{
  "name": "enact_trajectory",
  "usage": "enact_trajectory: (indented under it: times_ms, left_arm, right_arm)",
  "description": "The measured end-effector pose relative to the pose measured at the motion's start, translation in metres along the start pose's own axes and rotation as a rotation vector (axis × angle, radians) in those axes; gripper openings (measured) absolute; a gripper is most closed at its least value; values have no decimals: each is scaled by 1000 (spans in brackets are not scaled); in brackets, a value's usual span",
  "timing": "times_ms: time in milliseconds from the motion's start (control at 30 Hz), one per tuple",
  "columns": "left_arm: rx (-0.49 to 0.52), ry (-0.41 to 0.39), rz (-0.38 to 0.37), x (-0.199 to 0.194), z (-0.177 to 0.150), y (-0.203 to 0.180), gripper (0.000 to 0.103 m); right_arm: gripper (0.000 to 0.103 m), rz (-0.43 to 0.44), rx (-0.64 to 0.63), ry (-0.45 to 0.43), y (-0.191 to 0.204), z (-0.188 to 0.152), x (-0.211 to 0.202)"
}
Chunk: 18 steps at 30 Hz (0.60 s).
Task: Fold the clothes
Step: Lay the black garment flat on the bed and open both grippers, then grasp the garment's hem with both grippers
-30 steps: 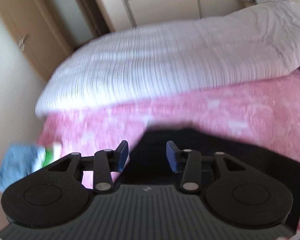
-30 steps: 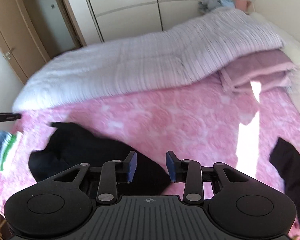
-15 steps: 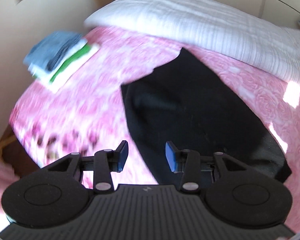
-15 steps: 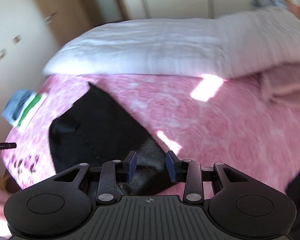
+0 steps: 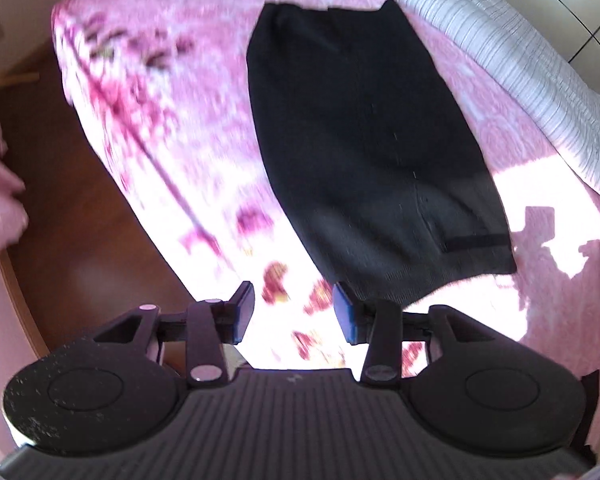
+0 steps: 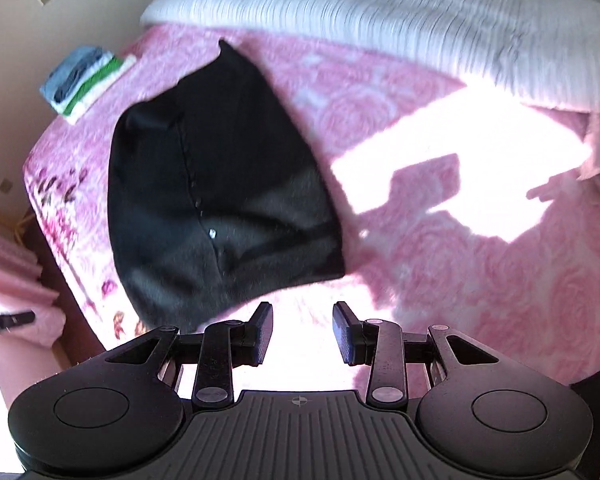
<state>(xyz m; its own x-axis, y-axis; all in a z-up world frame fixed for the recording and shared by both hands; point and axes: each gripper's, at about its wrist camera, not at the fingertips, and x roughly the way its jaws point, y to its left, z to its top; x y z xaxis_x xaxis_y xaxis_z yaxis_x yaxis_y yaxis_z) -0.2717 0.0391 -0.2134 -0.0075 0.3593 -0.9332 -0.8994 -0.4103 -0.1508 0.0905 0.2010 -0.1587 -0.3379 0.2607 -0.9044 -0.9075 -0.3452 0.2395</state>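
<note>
Black garment [image 5: 364, 132] flat on bedspread [image 5: 172, 92]

Left gripper [image 5: 294, 312] tilts downward, jaws spread wide, blue pads [image 5: 345, 314] facing each other with nothing between them. Right gripper [image 6: 302, 334] matches it: fingers [image 6: 262, 332] parted, nothing gripped, angled down and forward.

Hard sunlight blows out patches of the pink bedspread [image 6: 440, 216] to white beside the black garment [image 5: 372, 152], with sharp-edged shadows cast across them. Motion blur smears the bedspread's floral edge and the white quilt [image 6: 380, 20]. Fisheye distortion curves both views' margins.
</note>
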Motion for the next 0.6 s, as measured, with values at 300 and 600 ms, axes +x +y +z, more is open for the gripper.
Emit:
enact_trajectory:
  times_ms: [300,600]
  left_arm:
    - [-292,94,-137,80,-45,-5,44]
    - [-797,107,-312,161,-62,23,45]
  right_arm:
    - [55,52,49,107,-24,1,73]
    - [55,114,95,128,-59,25,149]
